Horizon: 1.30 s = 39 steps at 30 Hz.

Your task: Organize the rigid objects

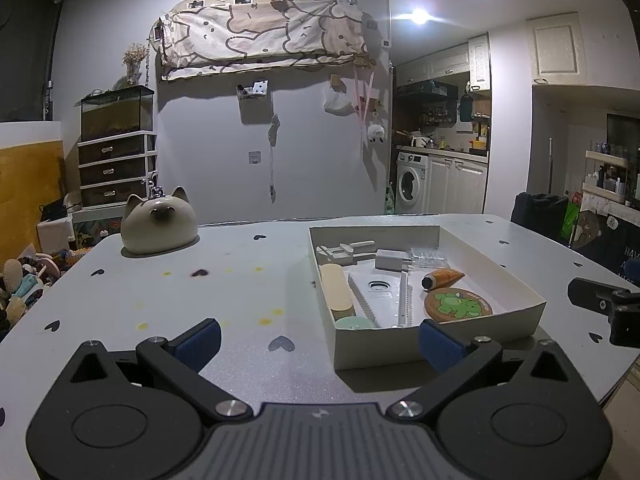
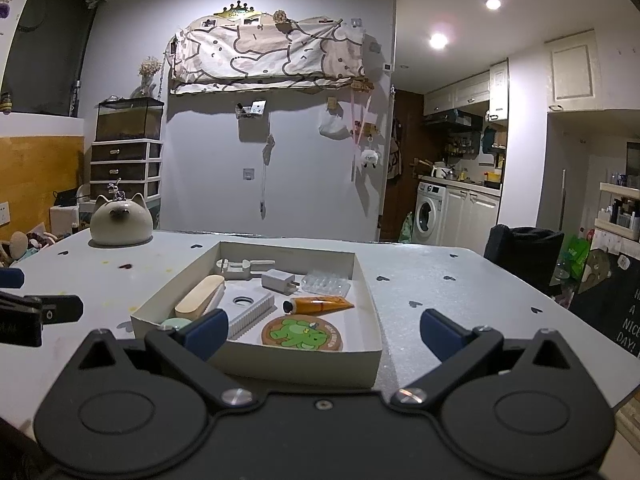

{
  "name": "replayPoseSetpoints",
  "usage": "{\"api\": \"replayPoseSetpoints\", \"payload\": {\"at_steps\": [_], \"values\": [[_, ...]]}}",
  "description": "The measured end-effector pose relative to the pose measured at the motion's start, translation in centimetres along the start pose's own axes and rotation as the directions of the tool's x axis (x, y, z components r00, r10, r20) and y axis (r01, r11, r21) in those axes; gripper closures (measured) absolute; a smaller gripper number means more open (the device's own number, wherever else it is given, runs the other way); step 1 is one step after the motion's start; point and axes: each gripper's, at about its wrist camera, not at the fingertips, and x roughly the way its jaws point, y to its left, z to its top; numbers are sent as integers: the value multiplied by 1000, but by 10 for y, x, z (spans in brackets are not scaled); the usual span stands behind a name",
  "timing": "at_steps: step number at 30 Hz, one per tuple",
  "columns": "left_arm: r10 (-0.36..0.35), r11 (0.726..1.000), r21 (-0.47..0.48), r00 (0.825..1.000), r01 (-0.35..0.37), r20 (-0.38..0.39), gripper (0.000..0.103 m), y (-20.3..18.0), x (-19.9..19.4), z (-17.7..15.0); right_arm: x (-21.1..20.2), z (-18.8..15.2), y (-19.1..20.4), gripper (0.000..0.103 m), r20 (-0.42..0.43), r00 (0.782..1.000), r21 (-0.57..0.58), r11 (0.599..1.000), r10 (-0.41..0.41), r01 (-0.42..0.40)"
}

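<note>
We hold the left hand-held gripper (image 1: 319,342) spread wide above the desk (image 1: 248,292), its blue fingertips (image 1: 199,343) pinching nothing; the right fingertip overlaps the near wall of the white tray (image 1: 436,346). Our right hand-held gripper (image 2: 322,332) is likewise spread and empty, low before the same tray (image 2: 296,364), with its left fingertip over the tray's near left corner.

The things to organize all lie inside the tray: a round coaster (image 2: 303,333) with a green cartoon animal at the near side, its rim lettering too small for us to read; an orange tube (image 2: 320,304) with a black cap just behind it; a white charger plug (image 2: 279,280); a clear blister pack (image 2: 325,282) beside the plug; a toothed white part with a round hole (image 2: 250,309); a tan oblong block (image 2: 200,297) along the left wall; a white clamp-like part (image 2: 240,267) at the far side; and a pale green round piece (image 2: 176,323) in the near left corner.

A cat-shaped ceramic jar (image 1: 159,226) stands at the far left of the desk, well apart from the tray. The desk carries small black hearts and yellow stains. On the far right, a black board (image 2: 628,320) shows white writing: "A NICE DAY!".
</note>
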Motion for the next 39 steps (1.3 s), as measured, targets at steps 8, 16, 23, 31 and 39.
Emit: {"api": "replayPoseSetpoints", "payload": {"at_steps": [8, 16, 23, 31, 39], "values": [[-1, 1000, 0, 1000, 1, -1, 0, 0, 0, 0, -1, 0, 1, 0, 5, 1000, -2, 1000, -1, 1], [0, 1000, 0, 1000, 0, -1, 0, 1, 0, 0, -1, 0, 1, 0, 5, 1000, -2, 1000, -2, 2], [0, 1000, 0, 1000, 0, -2, 0, 1, 0, 0, -3, 2, 1, 0, 8, 1000, -1, 1000, 0, 0], [2, 1000, -2, 1000, -2, -2, 0, 1, 0, -1, -4, 3, 1, 0, 10, 1000, -1, 1000, 1, -1], [2, 1000, -2, 1000, -2, -1, 0, 1, 0, -1, -4, 5, 1, 0, 11, 1000, -1, 1000, -1, 1]]}}
